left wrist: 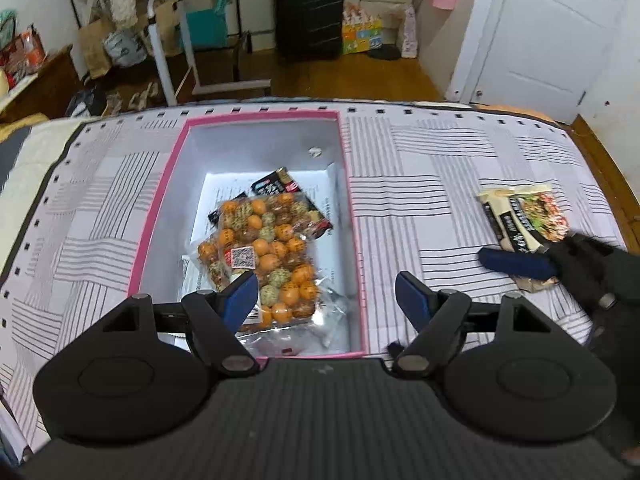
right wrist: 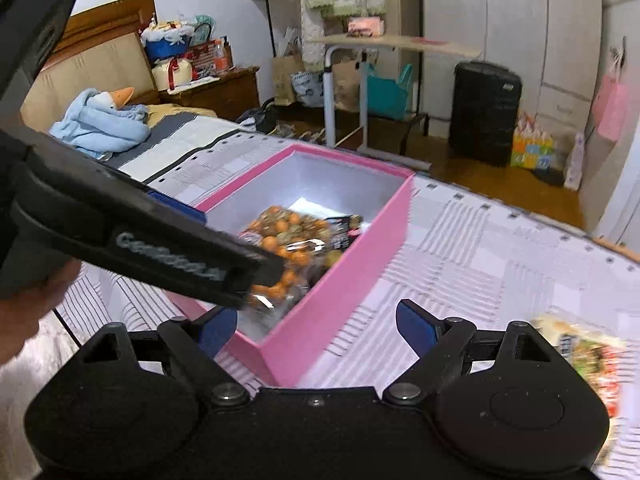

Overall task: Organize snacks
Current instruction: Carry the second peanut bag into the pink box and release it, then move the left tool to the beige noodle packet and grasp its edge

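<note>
A pink box [left wrist: 160,208] [right wrist: 340,300] stands open on the striped bedsheet. In it lie a clear bag of orange and speckled balls [left wrist: 268,248] [right wrist: 288,236] and a dark snack packet [left wrist: 280,186] [right wrist: 348,228]. My left gripper [left wrist: 326,292] hangs open over the box's near end, its left finger above the bag, nothing pinched. A noodle packet [left wrist: 524,216] [right wrist: 588,356] lies on the sheet right of the box. My right gripper [right wrist: 316,320] is open beside the box's near corner; one of its blue fingers [left wrist: 516,262] lies across the packet's near edge.
The sheet [left wrist: 400,184] ends at the bed's far edge, with wooden floor beyond. A black suitcase [left wrist: 308,12] [right wrist: 484,112] and a rolling table [left wrist: 172,40] stand past it. A blue plush [right wrist: 100,120] lies at the bed's head. A person's hand [right wrist: 24,312] holds the left gripper.
</note>
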{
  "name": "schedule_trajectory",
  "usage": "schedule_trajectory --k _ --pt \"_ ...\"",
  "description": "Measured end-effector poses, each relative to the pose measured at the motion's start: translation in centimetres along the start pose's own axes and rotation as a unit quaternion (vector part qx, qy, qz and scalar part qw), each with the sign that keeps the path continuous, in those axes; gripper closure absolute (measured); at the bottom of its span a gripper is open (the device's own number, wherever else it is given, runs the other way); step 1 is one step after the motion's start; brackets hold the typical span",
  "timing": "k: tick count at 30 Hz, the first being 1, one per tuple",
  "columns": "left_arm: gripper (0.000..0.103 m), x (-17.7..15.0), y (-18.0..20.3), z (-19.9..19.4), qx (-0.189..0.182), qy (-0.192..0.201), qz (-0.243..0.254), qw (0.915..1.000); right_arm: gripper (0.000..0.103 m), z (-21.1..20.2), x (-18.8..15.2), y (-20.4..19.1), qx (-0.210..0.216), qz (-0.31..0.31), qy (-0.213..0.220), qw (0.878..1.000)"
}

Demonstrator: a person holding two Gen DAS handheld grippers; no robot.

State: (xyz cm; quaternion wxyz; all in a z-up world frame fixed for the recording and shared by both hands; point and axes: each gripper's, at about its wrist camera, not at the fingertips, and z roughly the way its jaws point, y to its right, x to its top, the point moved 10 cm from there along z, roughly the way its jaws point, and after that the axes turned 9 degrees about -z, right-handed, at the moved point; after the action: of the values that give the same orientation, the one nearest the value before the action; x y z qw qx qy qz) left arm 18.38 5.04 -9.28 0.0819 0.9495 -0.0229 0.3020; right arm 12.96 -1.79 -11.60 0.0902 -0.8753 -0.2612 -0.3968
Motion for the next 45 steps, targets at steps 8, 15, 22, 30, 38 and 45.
schedule_trajectory --k 8,15,22,30,38,45 --pt "0.027 0.0 3.5 -2.9 -0.022 0.021 0.031 0.9990 0.012 -5.4 -0.8 4.3 -0.048 0.001 0.020 0.999" --pt "0.026 -0.3 7.6 -2.8 -0.035 0.025 0.057 0.9975 0.011 -7.6 -3.5 7.9 -0.096 -0.007 0.025 0.995" --pt "0.026 -0.6 11.7 -0.4 -0.063 0.007 0.047 0.9969 0.010 -7.6 -7.0 12.3 -0.119 0.037 0.006 0.992" --pt "0.017 -2.1 16.3 6.6 -0.079 -0.042 0.046 0.9949 0.005 -5.5 -9.9 15.2 -0.106 0.017 0.030 0.994" --pt "0.017 -2.7 19.5 14.4 -0.104 -0.056 0.038 0.9923 0.005 0.1 -15.5 19.5 -0.112 0.046 -0.044 0.992" --pt "0.017 -3.4 21.6 18.1 -0.149 -0.076 -0.015 0.9859 0.005 2.2 -19.6 22.3 -0.092 0.025 -0.097 0.991"
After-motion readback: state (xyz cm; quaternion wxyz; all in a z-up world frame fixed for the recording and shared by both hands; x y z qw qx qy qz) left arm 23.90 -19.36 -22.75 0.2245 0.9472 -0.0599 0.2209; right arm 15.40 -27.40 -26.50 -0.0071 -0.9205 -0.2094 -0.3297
